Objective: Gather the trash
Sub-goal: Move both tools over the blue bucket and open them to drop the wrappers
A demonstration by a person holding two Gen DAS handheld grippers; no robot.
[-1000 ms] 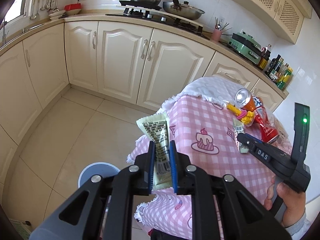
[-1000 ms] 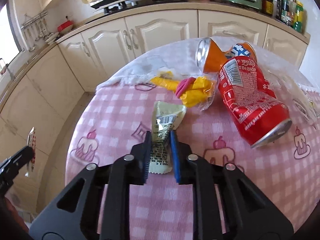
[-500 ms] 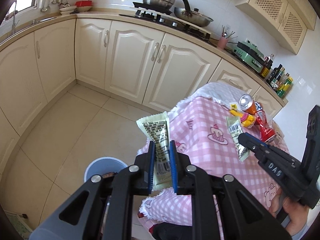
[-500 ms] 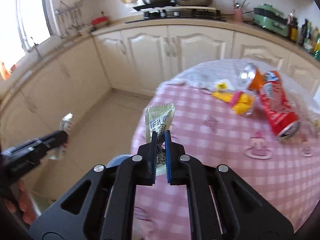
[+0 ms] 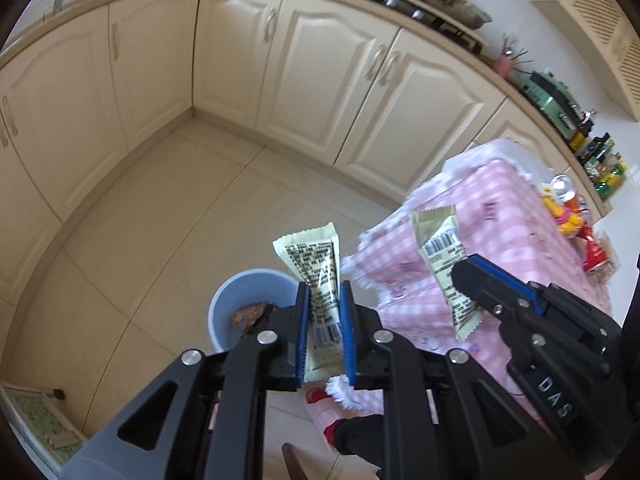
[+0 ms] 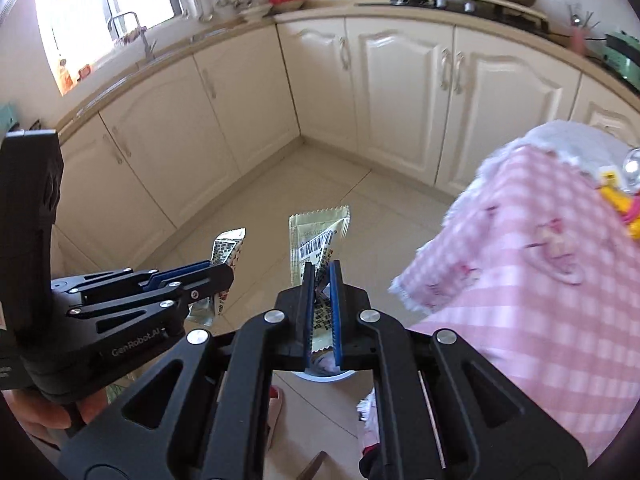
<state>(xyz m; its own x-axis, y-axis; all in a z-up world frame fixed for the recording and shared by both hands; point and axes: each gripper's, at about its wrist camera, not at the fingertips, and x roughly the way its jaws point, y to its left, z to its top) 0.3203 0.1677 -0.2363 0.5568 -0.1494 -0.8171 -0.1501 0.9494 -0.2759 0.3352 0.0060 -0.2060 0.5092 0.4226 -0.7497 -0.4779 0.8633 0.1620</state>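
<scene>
While I hold both tools over the floor, my left gripper point(image 5: 324, 336) pinches 1 pale wrapper point(image 5: 316, 268) and my right gripper point(image 6: 322, 312) pinches a 2nd wrapper point(image 6: 318, 236). Only the left view shows the blue bin point(image 5: 250, 308), open, with brown scraps inside, on the tiles. Further off on the pink-checked table point(image 5: 508, 232): cans point(image 5: 568, 196), yellow trash.

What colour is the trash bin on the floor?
Light blue; the trash bin shows best in the left wrist view.
</scene>
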